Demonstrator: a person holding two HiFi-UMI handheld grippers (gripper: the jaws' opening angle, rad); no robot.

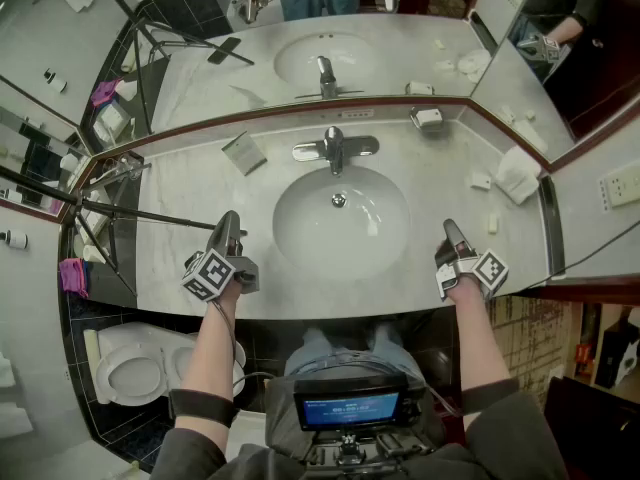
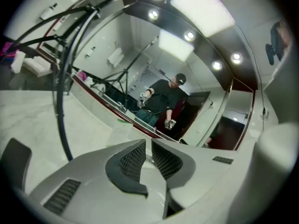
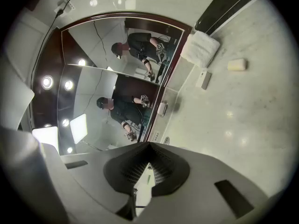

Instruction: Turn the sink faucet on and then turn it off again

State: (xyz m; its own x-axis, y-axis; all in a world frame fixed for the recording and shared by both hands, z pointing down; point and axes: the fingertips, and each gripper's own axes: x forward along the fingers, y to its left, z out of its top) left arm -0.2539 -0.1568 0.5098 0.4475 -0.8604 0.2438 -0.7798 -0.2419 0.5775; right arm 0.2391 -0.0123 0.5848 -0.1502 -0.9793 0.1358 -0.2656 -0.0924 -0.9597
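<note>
The chrome faucet (image 1: 334, 149) stands behind the oval white basin (image 1: 340, 213) at the middle of the marble counter, its lever lying level to the left and right. I see no stream of water. My left gripper (image 1: 228, 220) rests at the basin's front left, its jaws together with nothing between them (image 2: 148, 146). My right gripper (image 1: 450, 228) sits at the basin's front right, also shut and empty (image 3: 148, 146). Both point toward the mirror, well short of the faucet.
A soap dish (image 1: 428, 118) sits at the back right and a folded white towel (image 1: 518, 175) in the right corner. A small card (image 1: 243, 153) lies left of the faucet. A black tripod (image 1: 120, 213) crosses the counter's left end. A toilet (image 1: 130, 373) stands below left.
</note>
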